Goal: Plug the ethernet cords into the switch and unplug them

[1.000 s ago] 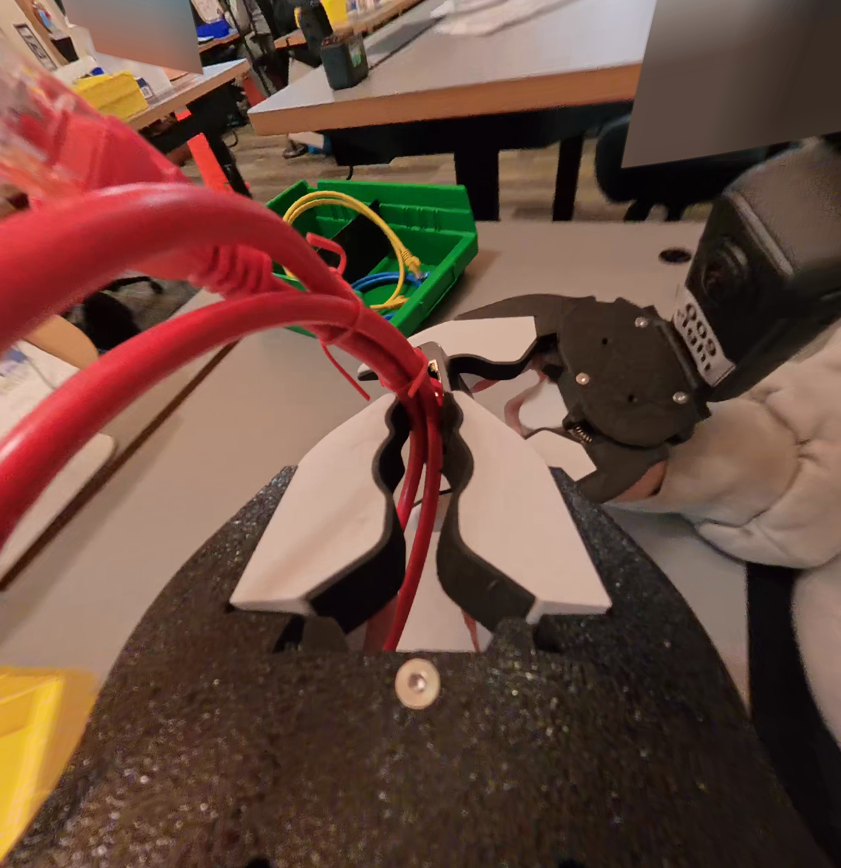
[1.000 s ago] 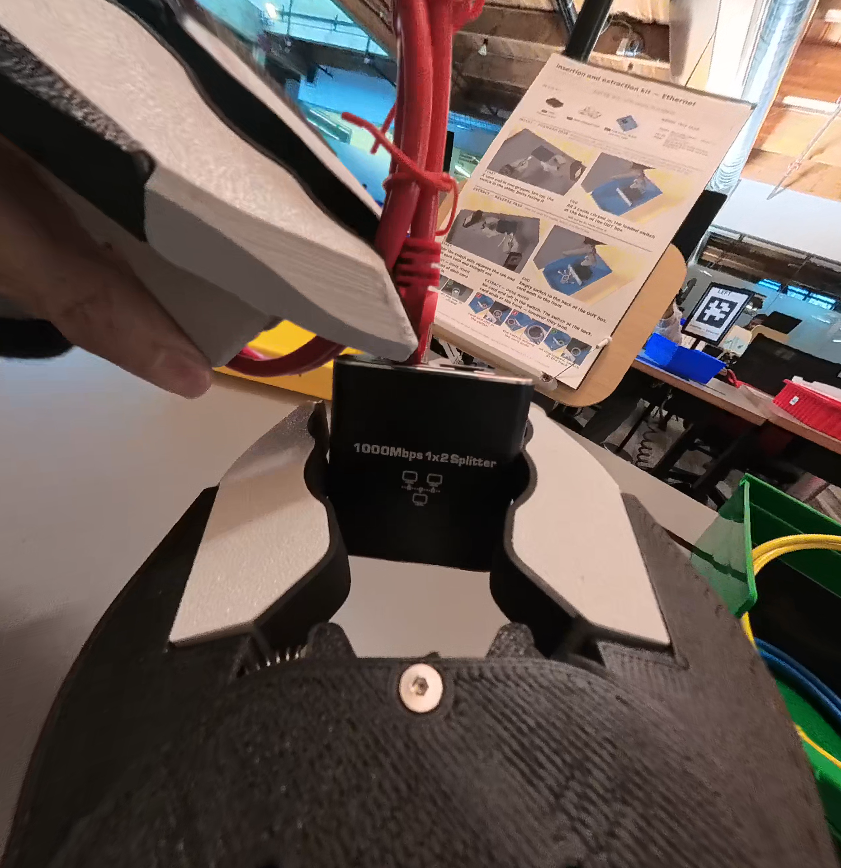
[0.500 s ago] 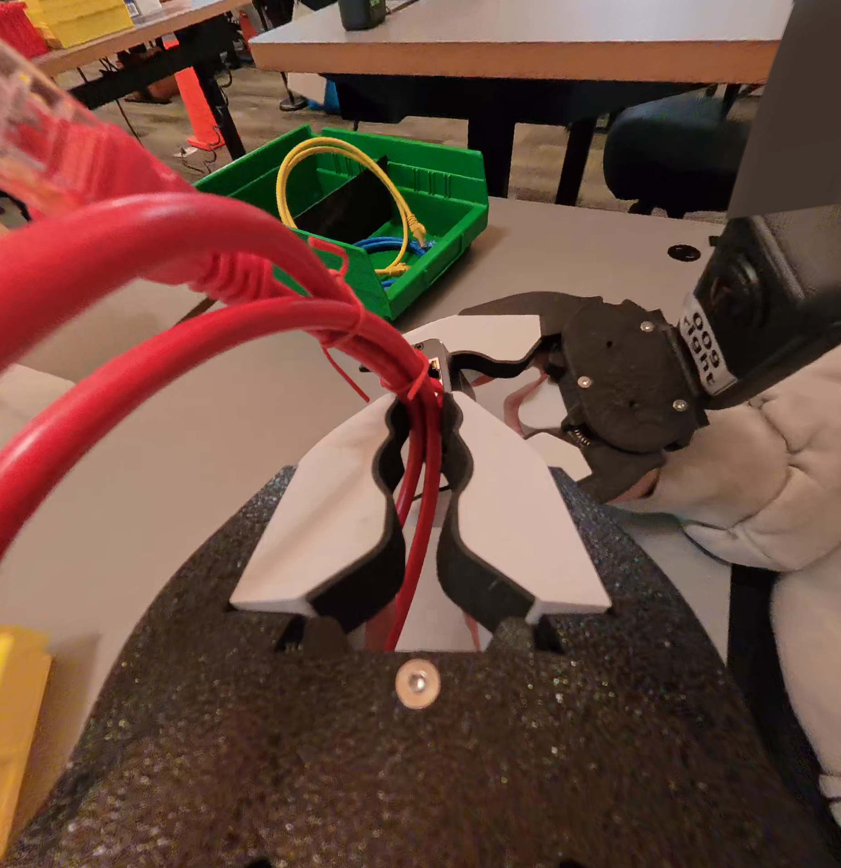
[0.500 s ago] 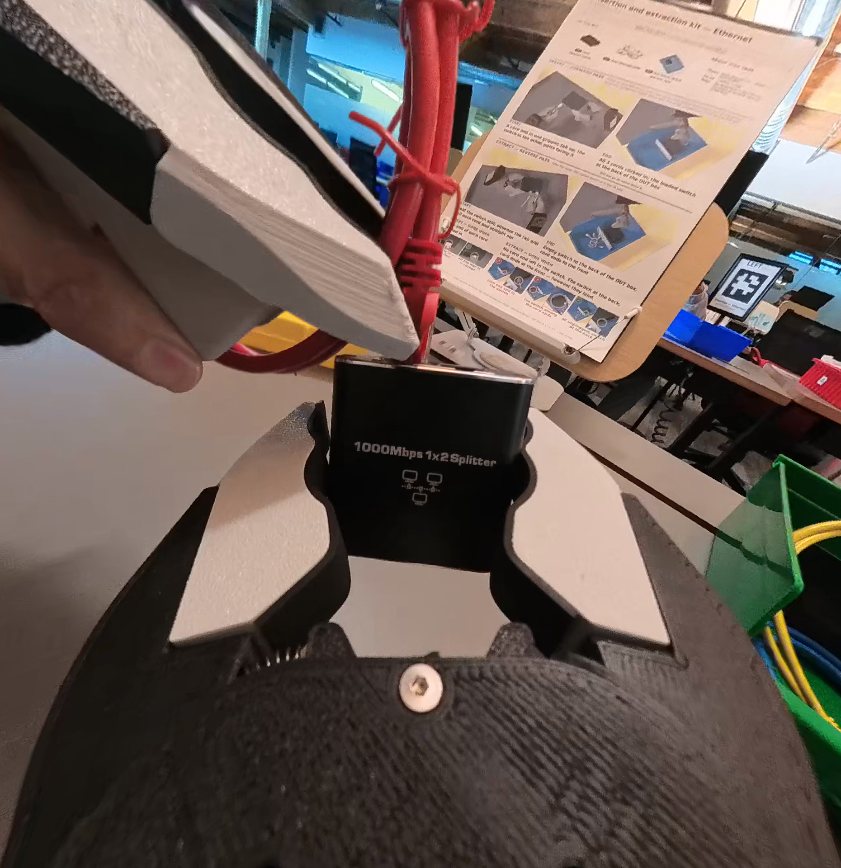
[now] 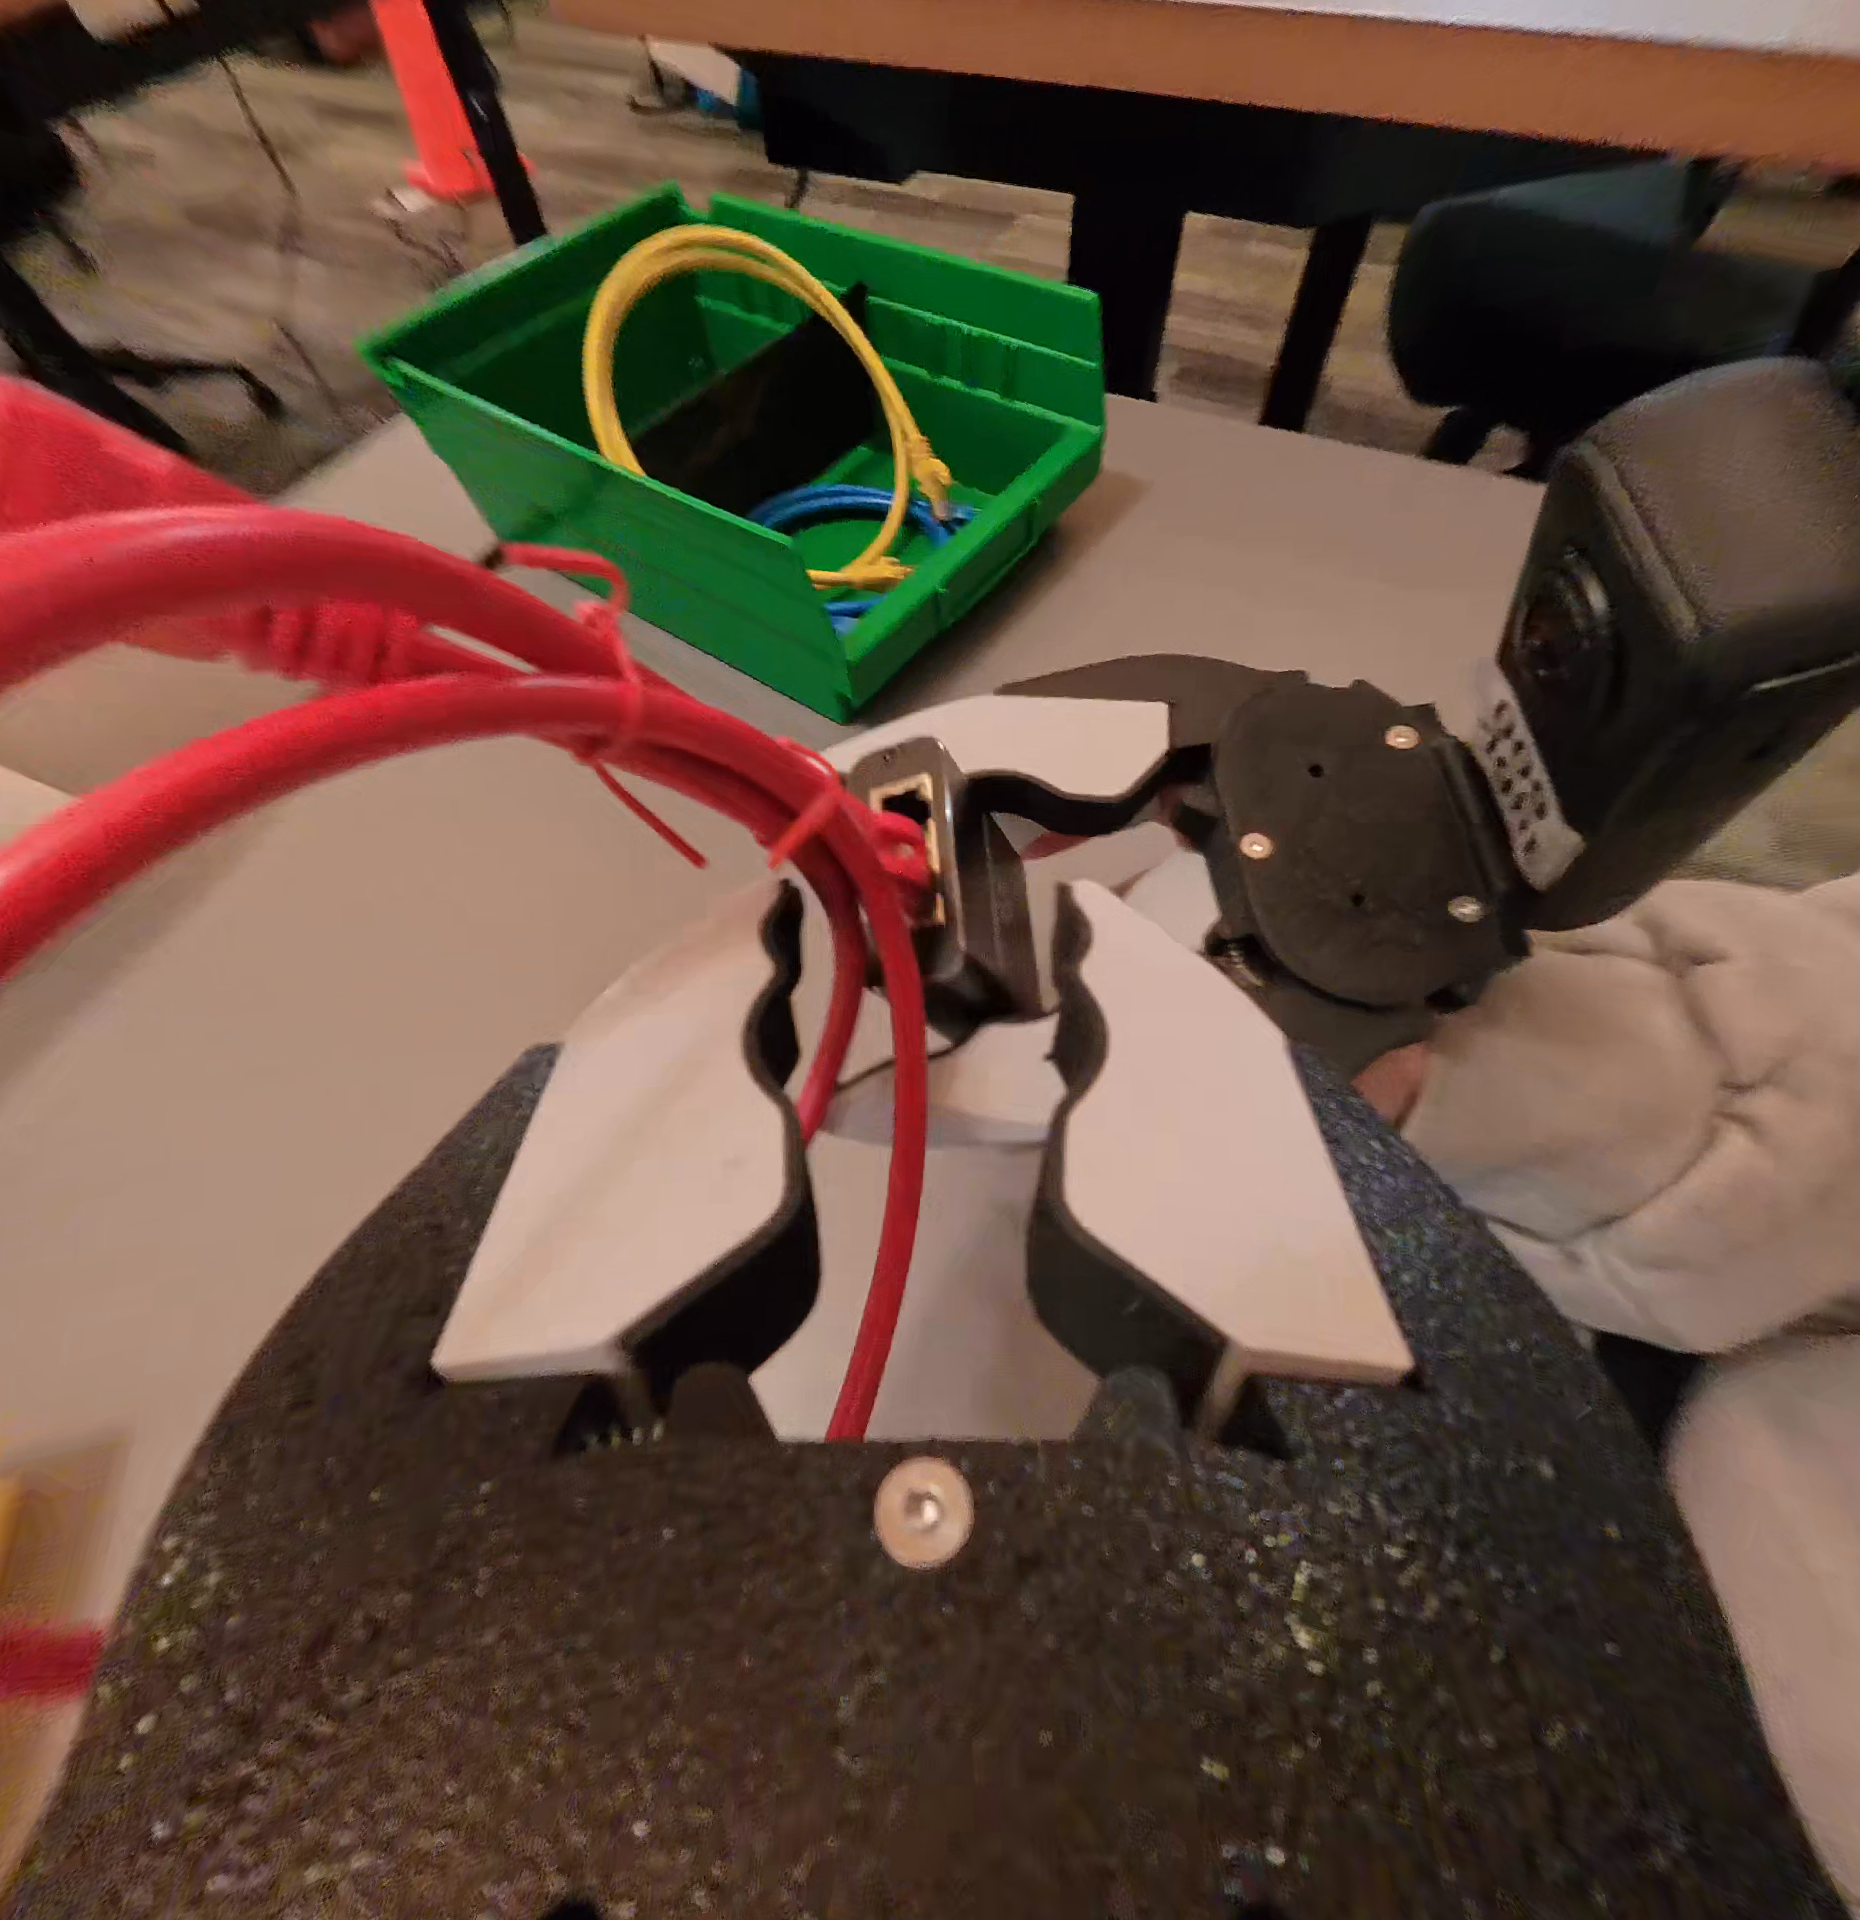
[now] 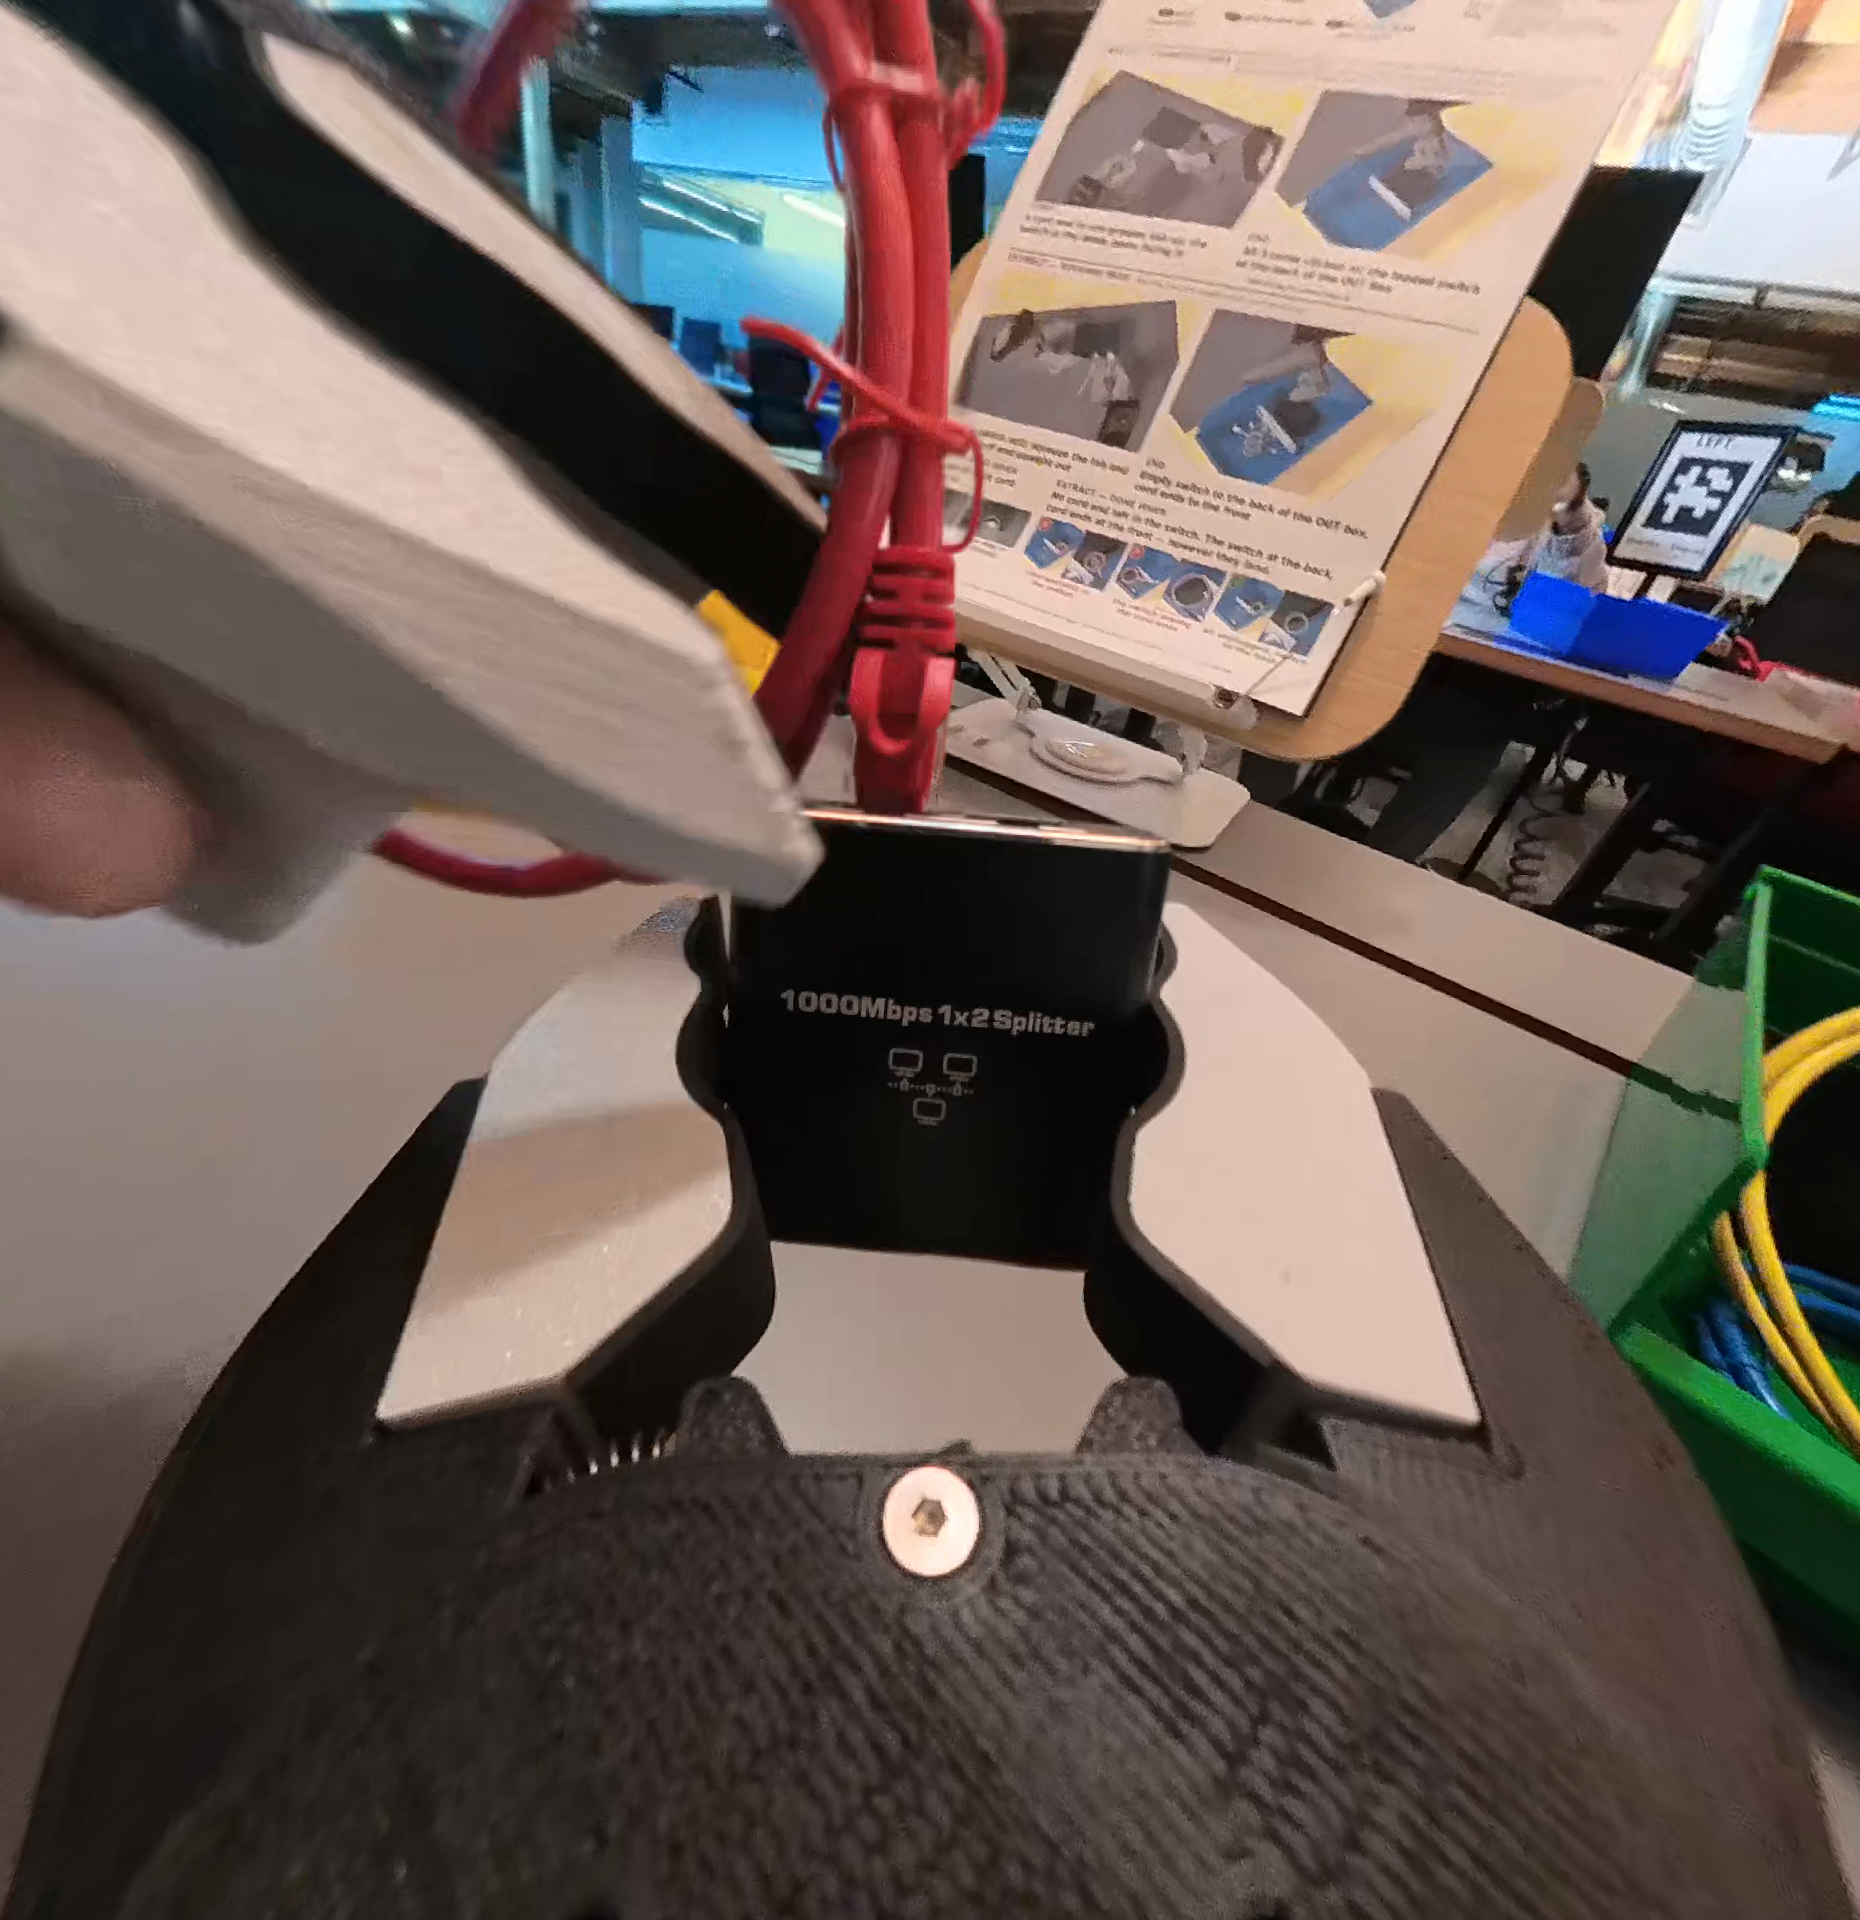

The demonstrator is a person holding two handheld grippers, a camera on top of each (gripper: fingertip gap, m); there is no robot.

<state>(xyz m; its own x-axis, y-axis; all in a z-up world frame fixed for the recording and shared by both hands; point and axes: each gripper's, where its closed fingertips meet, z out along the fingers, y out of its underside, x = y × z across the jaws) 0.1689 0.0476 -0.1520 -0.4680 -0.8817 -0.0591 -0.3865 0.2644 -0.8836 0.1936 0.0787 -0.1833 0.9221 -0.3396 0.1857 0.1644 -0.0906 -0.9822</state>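
Red ethernet cord (image 5: 884, 1195), coiled and bundled with red twist ties, has one plug seated in a port of the small black box-shaped switch (image 6: 941, 1049); in the left wrist view the port beside it is empty. Right hand-held gripper (image 6: 931, 1049) is clenched on the switch body, both white-faced fingers (image 6: 1258, 1174) pressing its sides, holding it off the grey desk (image 5: 334, 987). Left hand-held gripper (image 5: 921, 956) is released, its jaws spread apart, with two strands of the red cord running loosely through the gap and touching neither pad clearly. In the right wrist view one left finger tip sits right at the top left corner of the switch, just beside the plugged connector; contact can't be told. Rest of the cord loops out to the left, close to the left camera. Green plastic bin (image 5: 697, 561) on the desk farther back holds a coiled yellow cable (image 5: 604, 343) and a blue cable (image 5: 853, 514). Printed instruction sheet (image 6: 1248, 343) on a wooden board stands behind the switch.
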